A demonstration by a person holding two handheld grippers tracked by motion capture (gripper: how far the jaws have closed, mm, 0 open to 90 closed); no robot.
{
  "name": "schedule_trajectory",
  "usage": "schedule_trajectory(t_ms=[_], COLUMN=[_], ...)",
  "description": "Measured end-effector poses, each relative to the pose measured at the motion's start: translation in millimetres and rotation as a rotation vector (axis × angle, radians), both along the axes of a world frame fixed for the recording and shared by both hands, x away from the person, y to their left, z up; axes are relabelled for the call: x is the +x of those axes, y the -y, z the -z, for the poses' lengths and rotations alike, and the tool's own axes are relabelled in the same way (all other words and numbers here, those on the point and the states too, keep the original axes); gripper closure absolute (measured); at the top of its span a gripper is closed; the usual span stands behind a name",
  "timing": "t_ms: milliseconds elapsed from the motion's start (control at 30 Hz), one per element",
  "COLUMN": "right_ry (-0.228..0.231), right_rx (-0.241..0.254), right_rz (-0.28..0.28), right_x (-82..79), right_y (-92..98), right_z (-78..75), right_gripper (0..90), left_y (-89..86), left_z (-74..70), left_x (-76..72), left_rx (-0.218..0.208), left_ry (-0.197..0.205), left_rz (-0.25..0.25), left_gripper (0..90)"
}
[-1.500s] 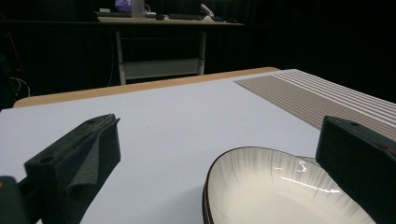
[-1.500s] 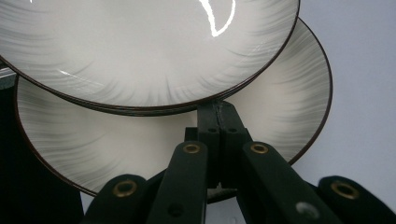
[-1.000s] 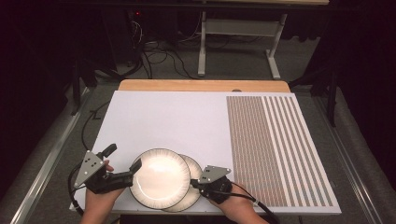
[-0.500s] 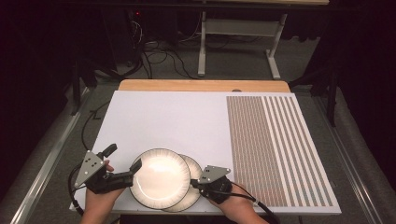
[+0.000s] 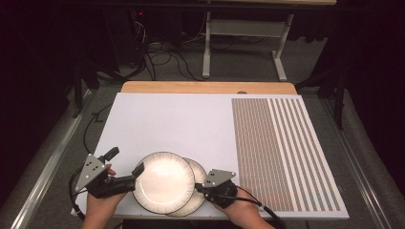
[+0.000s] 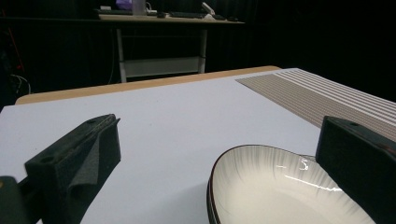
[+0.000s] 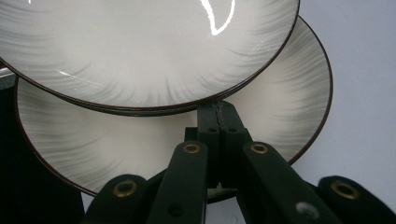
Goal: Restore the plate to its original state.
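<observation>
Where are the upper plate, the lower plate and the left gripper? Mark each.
upper plate (image 5: 164,181), high view, centre of its bowl.
lower plate (image 7: 280,98), right gripper view, its exposed rim band.
left gripper (image 5: 125,168), high view, midway between its fingertips.

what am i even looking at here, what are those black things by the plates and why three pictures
A person sits at a table holding a hand tool in each hand; each tool has two black jaws. The high view looks down from above. The other two pictures come from cameras riding on the tools, looking along their jaws.

Two pale plates with dark rims overlap near the front edge: the upper plate lies partly over the lower plate. A striped mat covers the table's right part.

The left gripper is open, its jaws either side of the upper plate's rim. The right gripper is shut, tips together over the lower plate, at the upper plate's edge; whether it pinches anything is unclear.
</observation>
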State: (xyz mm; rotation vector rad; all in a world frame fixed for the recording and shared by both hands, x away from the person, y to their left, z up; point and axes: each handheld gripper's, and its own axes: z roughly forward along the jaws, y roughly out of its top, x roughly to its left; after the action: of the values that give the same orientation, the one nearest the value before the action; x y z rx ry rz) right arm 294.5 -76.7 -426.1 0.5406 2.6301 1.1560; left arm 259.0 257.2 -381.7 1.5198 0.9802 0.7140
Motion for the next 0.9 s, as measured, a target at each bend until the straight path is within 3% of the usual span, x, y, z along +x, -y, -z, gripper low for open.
schedule_trajectory(t_ms=[900], right_ry=[0.0], right_rx=[-0.004], right_rz=[0.012], right_x=[0.1], right_y=[2.6], right_z=[-2.3], right_gripper=[90.0], left_y=[-0.5], left_z=[0.4], left_x=[-0.4], left_rx=[0.001], left_ry=[-0.002], left_rz=[-0.001], left_gripper=[0.6])
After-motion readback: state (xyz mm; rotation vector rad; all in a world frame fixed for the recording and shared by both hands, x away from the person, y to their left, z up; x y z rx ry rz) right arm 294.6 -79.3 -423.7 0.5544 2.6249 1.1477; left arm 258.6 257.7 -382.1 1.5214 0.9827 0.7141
